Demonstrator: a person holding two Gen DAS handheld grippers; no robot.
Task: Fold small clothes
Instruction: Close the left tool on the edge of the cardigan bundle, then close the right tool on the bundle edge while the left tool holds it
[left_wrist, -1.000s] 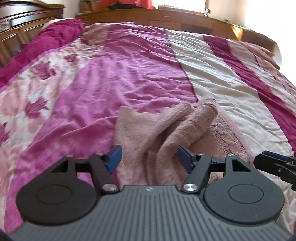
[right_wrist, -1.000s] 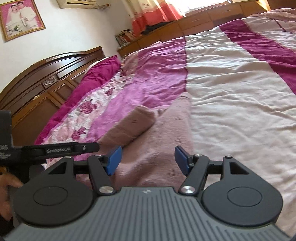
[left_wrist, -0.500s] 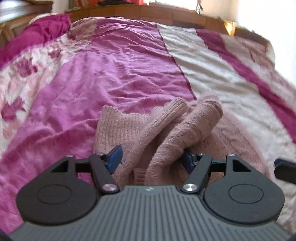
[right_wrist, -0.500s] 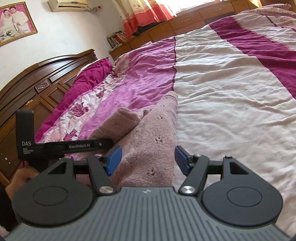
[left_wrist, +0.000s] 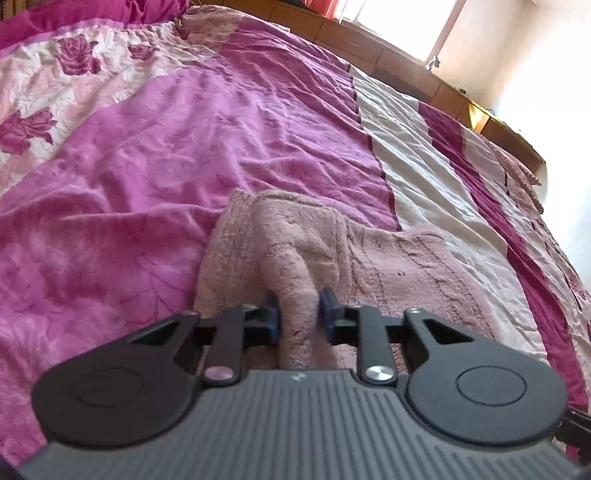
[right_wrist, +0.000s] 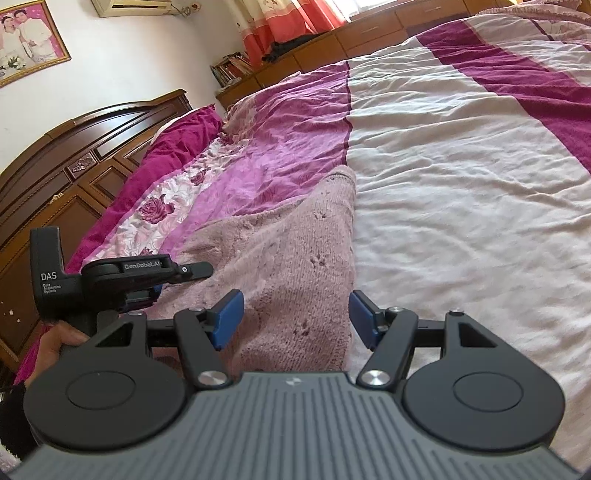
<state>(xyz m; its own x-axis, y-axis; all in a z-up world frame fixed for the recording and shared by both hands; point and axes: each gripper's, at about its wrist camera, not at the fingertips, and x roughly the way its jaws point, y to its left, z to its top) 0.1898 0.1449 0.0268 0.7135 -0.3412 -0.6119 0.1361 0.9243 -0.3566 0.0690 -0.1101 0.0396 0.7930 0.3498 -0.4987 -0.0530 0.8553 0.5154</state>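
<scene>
A dusty-pink knitted garment lies on the bed, flat on its right side and bunched into a ridge on its left. My left gripper is low over it, and its jaws are closing, the blue pads squeezing that raised fold between them. In the right wrist view the same garment runs forward under my right gripper, which stands open above its near right part with nothing pinched. The left gripper's black housing shows at the left there, held by a hand.
The bedspread has magenta, cream and rose-print stripes and is wrinkled. A carved wooden headboard stands at the left. Low wooden cabinets run along the far side under red curtains.
My left gripper dropped forward onto the garment, rolled a little, and its jaws went from wide apart to pinching the raised fold. The right gripper stayed where it was, open.
</scene>
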